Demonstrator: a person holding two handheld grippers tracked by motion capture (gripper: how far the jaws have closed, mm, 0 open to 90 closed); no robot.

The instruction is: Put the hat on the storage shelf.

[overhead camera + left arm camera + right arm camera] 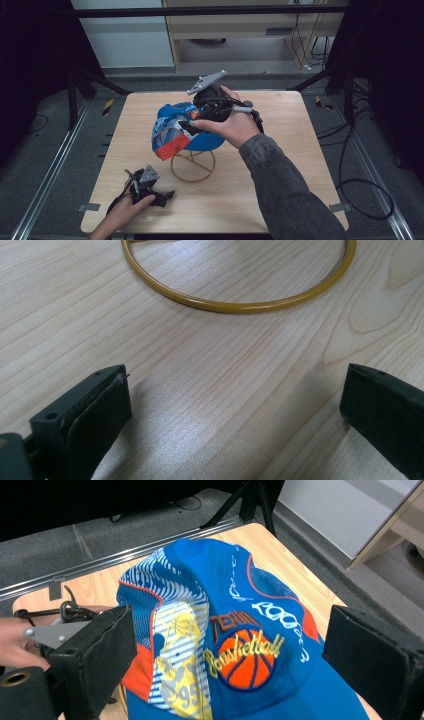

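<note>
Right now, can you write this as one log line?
left gripper: open, low over table | right gripper: open, at cap | cap: on wire stand

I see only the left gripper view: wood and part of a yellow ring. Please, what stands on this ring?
Observer: A blue cap sits on a wire stand; the ring is the stand's base.
Operator: Where is the right gripper?
Observer: The right gripper is raised at the cap, jaws open on either side of it in its own view.
Operator: What is printed on the cap?
Observer: An orange basketball logo, seen in the right gripper view.
Operator: And where is my left gripper?
Observer: The left gripper lies low at the table's near left corner, jaws open.
</note>
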